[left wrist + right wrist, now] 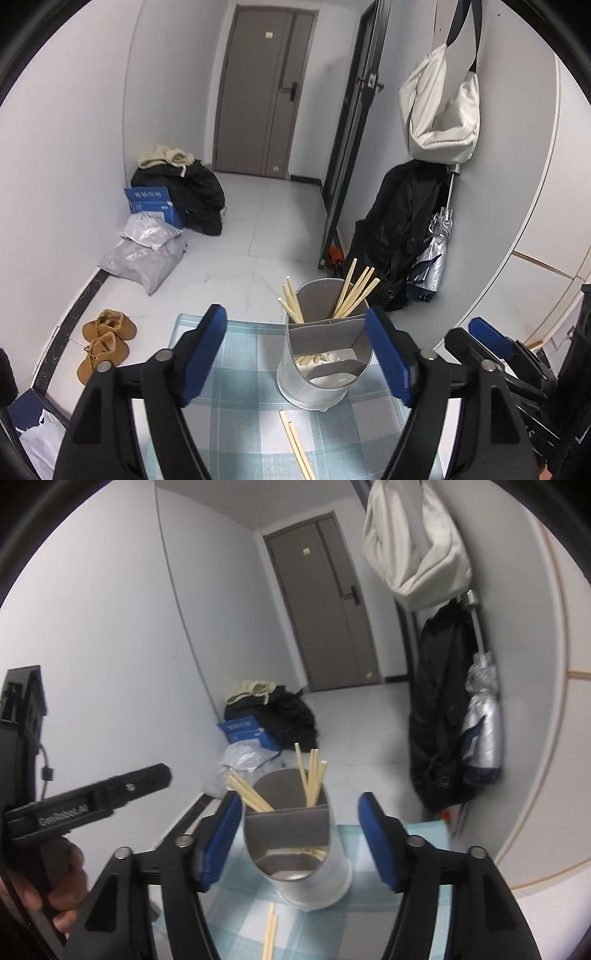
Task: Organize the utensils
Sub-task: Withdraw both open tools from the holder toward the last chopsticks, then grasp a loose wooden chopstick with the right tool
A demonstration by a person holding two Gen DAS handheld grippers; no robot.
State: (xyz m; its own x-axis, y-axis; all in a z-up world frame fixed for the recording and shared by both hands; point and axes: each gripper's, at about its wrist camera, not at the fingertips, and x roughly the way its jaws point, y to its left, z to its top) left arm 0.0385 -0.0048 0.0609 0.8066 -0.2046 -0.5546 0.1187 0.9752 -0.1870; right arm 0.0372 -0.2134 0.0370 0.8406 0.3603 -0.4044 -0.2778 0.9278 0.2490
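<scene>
Left gripper (295, 354): mine, spread wide with nothing pinched; the jaws stand apart on either side of the metal utensil holder (321, 369), not touching it.
Right gripper (295, 840): spread too, empty, its jaws either side of the same holder.
Holder: straight ahead of both grippers on the checked cloth (240, 413); chopsticks (354, 291) stand tilted in its two far compartments.
Loose chopsticks (295, 443): flat on the cloth, below and just short of my left jaws.
Counter edge: just beyond the holder; bare floor (236, 251) past it.
Left hand (62, 882): wrapped round the grip, gripper angled downward.
Writing: "GenRobot.AI" on the left gripper's side; blue box (151, 203) print unreadable.
</scene>
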